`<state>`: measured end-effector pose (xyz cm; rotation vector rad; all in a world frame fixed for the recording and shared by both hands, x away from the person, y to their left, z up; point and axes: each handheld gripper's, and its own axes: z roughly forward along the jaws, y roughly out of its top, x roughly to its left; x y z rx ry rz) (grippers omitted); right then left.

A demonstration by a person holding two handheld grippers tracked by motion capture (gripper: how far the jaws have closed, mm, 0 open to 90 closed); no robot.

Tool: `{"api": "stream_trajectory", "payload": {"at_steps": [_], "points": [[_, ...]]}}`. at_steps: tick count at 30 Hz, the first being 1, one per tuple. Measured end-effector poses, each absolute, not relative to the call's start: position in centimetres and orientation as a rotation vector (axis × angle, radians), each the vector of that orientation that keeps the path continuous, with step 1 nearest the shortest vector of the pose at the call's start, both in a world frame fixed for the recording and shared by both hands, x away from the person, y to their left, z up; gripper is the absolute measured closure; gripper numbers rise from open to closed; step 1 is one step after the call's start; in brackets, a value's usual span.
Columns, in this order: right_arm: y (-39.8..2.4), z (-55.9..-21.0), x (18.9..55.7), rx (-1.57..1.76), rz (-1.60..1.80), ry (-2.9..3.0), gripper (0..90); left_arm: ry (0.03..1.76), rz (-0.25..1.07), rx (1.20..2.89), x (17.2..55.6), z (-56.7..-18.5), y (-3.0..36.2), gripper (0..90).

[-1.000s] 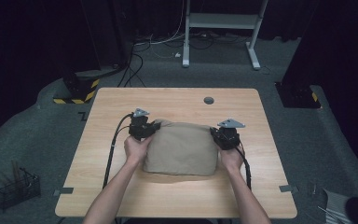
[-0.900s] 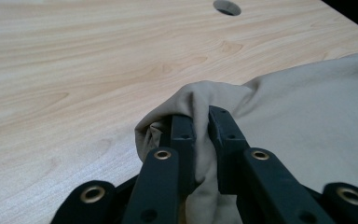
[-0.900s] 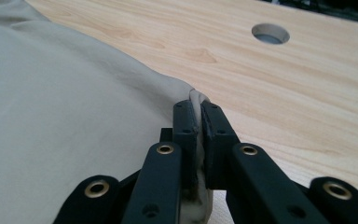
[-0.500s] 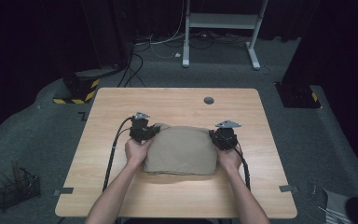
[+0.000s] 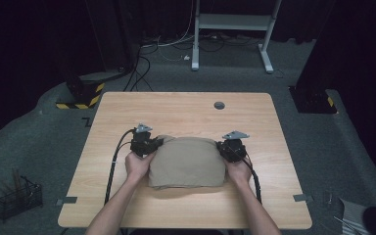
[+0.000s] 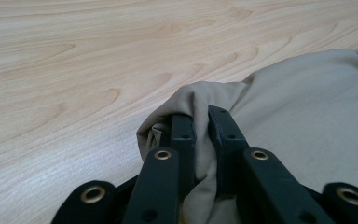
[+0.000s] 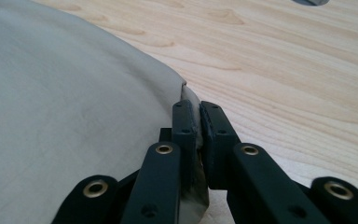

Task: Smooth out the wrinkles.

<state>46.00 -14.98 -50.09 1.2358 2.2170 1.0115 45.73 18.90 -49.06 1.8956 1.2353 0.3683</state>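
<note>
Beige cloth (image 5: pixel 187 162): folded, on wooden counter (image 5: pixel 186 110), nearer near edge, centred.
Left hand-held gripper (image 6: pixel 200 126): clamped on cloth's far-left corner.
Right hand-held gripper (image 7: pixel 198 123): clamped on cloth's far-right corner.

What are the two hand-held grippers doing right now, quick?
Left hand-held gripper: closed, pinching a bunched corner of the beige cloth.
Right hand-held gripper: closed, pinching the cloth's edge.
</note>
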Motion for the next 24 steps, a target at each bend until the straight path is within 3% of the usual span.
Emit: {"api": "stream_trajectory", "payload": {"at_steps": [9,19,24], "points": [[-15.5,-50.3,45.7,1.265,0.993,2.219,81.7,1.244,0.342,1.874,45.8,-49.0,19.4,77.8],[-16.2,-47.7,45.0,1.228,1.087,2.140,74.5,1.270,0.412,1.783,45.1,-46.6,20.6,49.2],[-14.3,-47.1,45.0,1.170,1.151,2.184,74.6,1.169,0.426,1.792,44.7,-45.2,19.3,47.3]]}}
